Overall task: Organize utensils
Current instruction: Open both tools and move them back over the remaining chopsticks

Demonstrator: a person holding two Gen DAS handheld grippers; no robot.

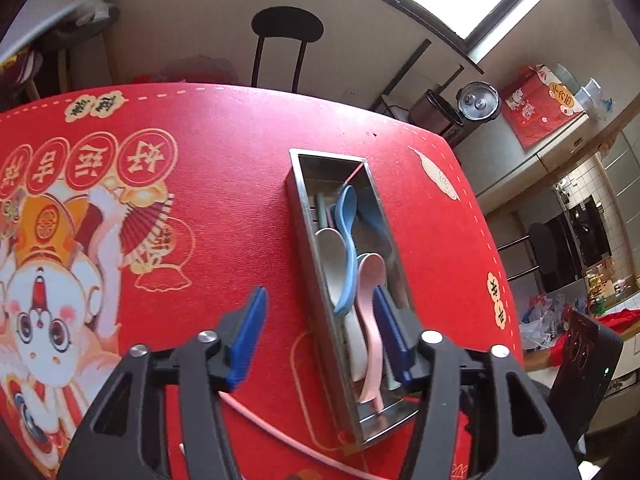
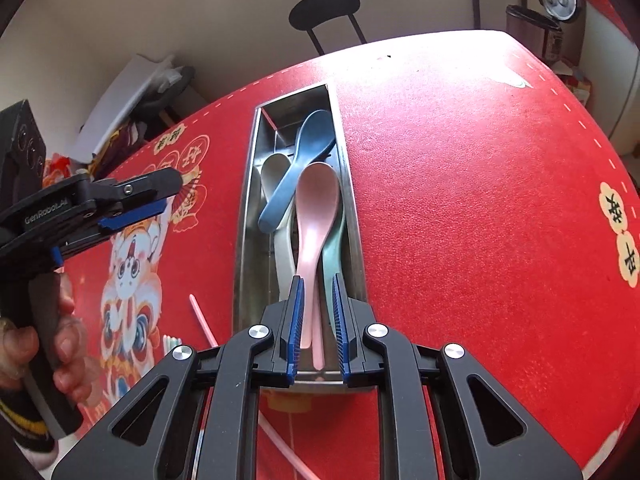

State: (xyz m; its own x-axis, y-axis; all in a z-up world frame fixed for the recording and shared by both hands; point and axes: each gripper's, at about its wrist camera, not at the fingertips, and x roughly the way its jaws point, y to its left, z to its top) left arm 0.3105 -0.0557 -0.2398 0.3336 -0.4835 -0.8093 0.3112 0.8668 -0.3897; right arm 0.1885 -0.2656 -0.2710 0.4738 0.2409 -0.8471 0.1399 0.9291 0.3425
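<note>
A person stands at a tabletop (image 2: 460,184) covered by a red festive mat with a cartoon lion-dancer print, holding a two-finger gripper in each hand.

In the middle of the mat lies a long, narrow stainless-steel tray (image 2: 246,216), its length running away from the person. It holds the spoons, all lying roughly lengthwise. A pink spoon (image 2: 316,208) rests on top with its bowl at the far end. A blue spoon (image 2: 298,164) lies slanted across the others with its bowl also toward the far end. A white spoon (image 2: 276,176) sits beneath it along the left wall, and a pale green one (image 2: 334,256) shows under the pink spoon on the right.

The right gripper (image 2: 318,320) hovers over the near end of the tray. Its jaws stand a narrow gap apart on either side of the pink spoon's handle, with daylight visible beside the handle, so it looks freshly set down or about to be taken; I cannot tell which.

The left gripper (image 1: 318,328) waits with its jaws spread wide and holding nothing, one finger over the mat, the other over the tray's near half, perhaps placed to steady the tray.

Outside the tray, thin pink sticks (image 2: 202,318), likely chopsticks, lie on the mat near the person, apparently still to be sorted.
</note>
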